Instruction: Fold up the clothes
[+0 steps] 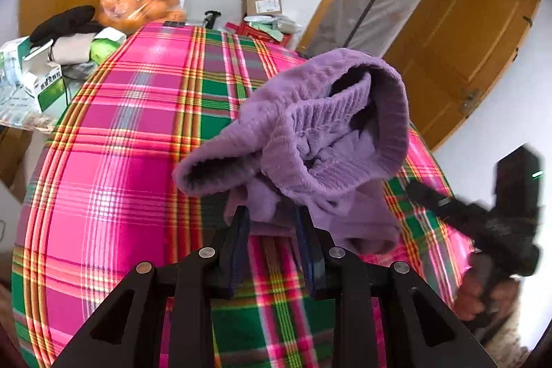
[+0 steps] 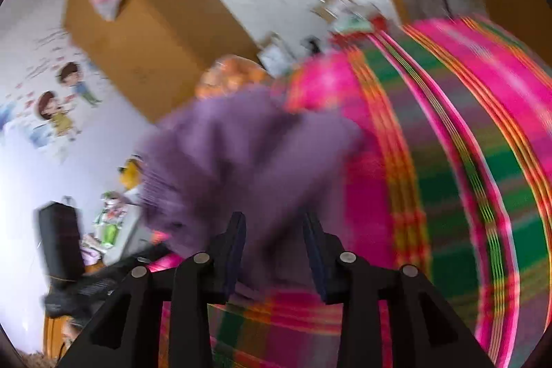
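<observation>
"Garment first: where is it?"

"The purple knit garment (image 1: 310, 126) is bunched up over the pink and green plaid cloth (image 1: 120, 161), toward its right side in the left wrist view. 2 ribbed openings gape toward the camera, 1 low on the left and 1 wider at the upper right."

"Which tool has it?"

"The left gripper (image 1: 272, 216). Its 2 fingers are clenched on a fold at the bottom of the bunch, and the rest of the fabric rises above them and spills to the right."

"And the right gripper (image 2: 274, 223)?"

"Its fingers stand parted. Its own view is badly smeared: purple fabric fills the gap ahead of them, but I cannot tell whether either pad touches it. From the left wrist view, its dark tip sits just beside the garment's right edge, with a person's hand (image 1: 479, 295) wrapped around the handle below."

"Anything else on the surface?"

"Clutter at the far end: a clear bag of oranges (image 1: 141, 2), green and white boxes (image 1: 38, 81) to the left, and an open cardboard box (image 1: 260, 2) further right. A wooden door (image 1: 465, 40) stands beyond the cloth's right corner."
</observation>
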Demonstrator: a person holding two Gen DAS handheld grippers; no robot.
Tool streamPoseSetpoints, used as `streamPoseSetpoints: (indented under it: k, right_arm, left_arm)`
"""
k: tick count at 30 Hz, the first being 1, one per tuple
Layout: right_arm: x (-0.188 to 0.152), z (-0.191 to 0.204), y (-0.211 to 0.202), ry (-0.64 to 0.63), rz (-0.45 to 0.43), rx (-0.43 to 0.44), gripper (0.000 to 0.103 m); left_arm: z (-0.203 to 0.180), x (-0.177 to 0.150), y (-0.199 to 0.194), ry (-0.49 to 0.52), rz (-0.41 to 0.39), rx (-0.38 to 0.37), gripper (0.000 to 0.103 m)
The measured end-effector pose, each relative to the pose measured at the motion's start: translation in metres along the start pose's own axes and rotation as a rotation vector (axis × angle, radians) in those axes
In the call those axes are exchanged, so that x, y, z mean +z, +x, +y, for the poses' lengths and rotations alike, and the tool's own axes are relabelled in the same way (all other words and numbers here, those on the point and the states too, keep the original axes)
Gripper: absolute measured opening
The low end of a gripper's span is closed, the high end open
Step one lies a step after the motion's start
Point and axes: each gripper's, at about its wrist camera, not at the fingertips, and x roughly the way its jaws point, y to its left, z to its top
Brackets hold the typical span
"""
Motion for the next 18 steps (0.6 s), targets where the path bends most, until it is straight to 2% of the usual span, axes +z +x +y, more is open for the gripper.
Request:
streamPoseSetpoints:
  k: [2,5,8,13,16,18]
  right_arm:
    - [-0.007,-0.014,0.009,0.03,0.034,-0.042,0.042]
    - [-0.011,-0.023,0.023,0.054,0.077,-0.051,0.048]
    - [-0.009,-0.02,0.027,0.039,0.07,-0.046,0.052]
    - [-0.002,-0.009,0.038,0.025,0.082,-0.031,0.052]
    - [-0.001,-0.001,0.045,0.023,0.08,-0.023,0.045]
    - [-0.007,0.0,0.045,0.013,0.072,-0.031,0.026]
  left_arm:
    - [0.001,0.001,0.003,-0.015,0.008,-0.027,0.031]
    - [0.005,0.003,0.006,-0.065,0.032,-0.032,0.036]
    - [0.008,0.004,0.005,-0.104,0.043,-0.053,0.037]
    - [0.002,0.007,0.001,-0.096,0.04,-0.051,0.038]
    - [0.002,0.007,0.004,-0.11,0.054,-0.071,0.038]
    - [0.005,0.009,0.007,-0.128,0.071,-0.077,0.038]
